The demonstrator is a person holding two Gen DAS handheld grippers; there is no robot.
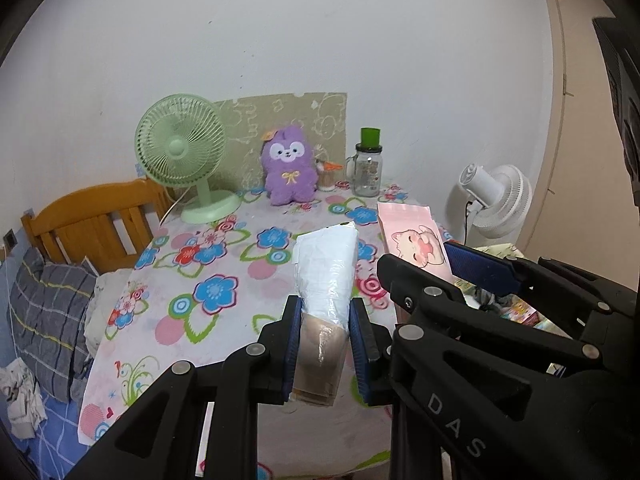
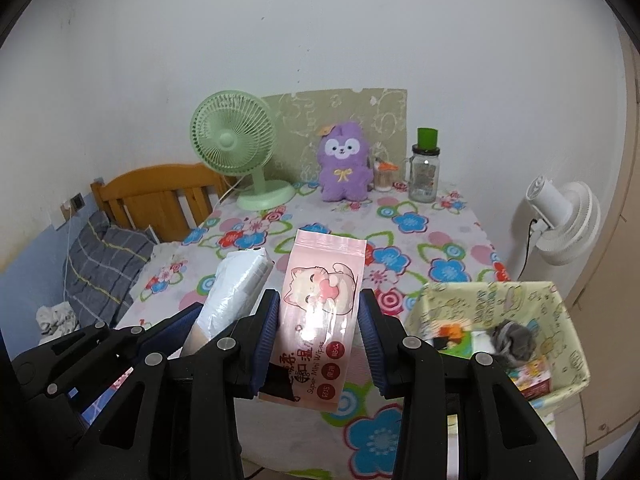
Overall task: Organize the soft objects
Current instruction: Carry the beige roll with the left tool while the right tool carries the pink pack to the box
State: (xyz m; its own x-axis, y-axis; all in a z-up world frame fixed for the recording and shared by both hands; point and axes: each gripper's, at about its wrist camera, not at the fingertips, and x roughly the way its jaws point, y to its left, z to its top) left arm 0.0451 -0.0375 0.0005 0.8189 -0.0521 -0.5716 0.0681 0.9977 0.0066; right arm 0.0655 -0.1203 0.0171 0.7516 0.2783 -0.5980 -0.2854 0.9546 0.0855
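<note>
Two soft packs are off the table, one in each of our grippers. Our left gripper point(image 1: 325, 344) pinches the white pack point(image 1: 326, 268) by its tan lower end, blue pads pressed on both sides, so the pack sticks up and forward over the flowered cloth point(image 1: 224, 280). Our right gripper point(image 2: 318, 336) pinches the pink wipes point(image 2: 320, 312), a cat printed on the front, its fingers closed on the two long edges. In the right view the white pack sits just left of the wipes; the two packs are close but we cannot tell if they touch. Right of the table stands a patterned basket point(image 2: 560, 308) with a grey bundle point(image 2: 514, 338) and small boxes inside. At the far edge of the cloth, by the wall, stand a green fan point(image 2: 236, 140), a purple plush point(image 2: 344, 166) and a jar point(image 2: 425, 176). A white fan point(image 2: 568, 216) stands beyond the basket
</note>
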